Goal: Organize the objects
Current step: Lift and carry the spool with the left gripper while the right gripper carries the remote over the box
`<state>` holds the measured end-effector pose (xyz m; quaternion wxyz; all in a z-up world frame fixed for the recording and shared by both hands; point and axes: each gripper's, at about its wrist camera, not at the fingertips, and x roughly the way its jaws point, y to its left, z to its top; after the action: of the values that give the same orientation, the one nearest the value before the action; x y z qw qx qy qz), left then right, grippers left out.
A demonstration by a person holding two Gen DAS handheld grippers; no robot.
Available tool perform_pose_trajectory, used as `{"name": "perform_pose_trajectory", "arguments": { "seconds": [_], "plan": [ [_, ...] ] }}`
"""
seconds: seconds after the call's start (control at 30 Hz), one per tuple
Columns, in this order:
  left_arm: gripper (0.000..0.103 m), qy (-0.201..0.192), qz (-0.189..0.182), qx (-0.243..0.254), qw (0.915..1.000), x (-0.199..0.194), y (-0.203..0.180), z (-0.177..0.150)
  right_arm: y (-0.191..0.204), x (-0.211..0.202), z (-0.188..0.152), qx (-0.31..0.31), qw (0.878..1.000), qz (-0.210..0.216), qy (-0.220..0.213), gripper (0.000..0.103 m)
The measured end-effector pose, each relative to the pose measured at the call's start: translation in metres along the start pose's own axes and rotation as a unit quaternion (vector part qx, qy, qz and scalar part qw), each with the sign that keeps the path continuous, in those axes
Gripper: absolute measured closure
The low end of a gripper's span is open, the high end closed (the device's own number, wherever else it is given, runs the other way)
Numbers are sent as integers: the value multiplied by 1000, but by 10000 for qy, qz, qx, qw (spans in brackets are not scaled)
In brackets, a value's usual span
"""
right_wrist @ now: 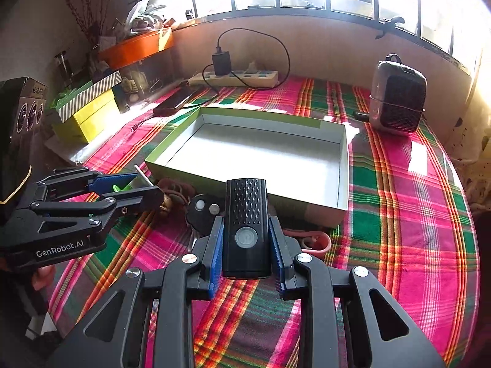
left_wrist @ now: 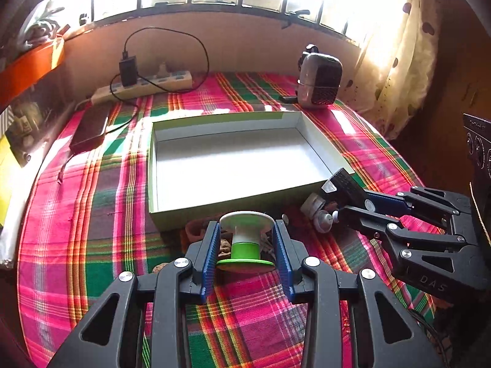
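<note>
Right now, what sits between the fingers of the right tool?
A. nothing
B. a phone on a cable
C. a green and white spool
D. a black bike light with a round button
D: in the right wrist view the right tool has its blue pads closed against the sides of the black bike light, round button facing up, just short of the empty box.
</note>
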<state>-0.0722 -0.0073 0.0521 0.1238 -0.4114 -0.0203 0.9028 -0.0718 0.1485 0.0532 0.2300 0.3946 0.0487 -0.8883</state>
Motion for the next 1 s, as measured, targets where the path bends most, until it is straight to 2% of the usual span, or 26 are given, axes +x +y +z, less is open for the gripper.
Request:
{"name": "perform_pose_trajectory", "arguments": {
  "seconds": [0.5,1.0],
  "plan": [
    [70,29,-31,-62,10000,31,11,46,-21,23,42,166,9997,-201,41,75],
    [70,347,62,-191,9992,90,31,87,-44,83,83,484,9974,-376,370,75]
  ]
}}
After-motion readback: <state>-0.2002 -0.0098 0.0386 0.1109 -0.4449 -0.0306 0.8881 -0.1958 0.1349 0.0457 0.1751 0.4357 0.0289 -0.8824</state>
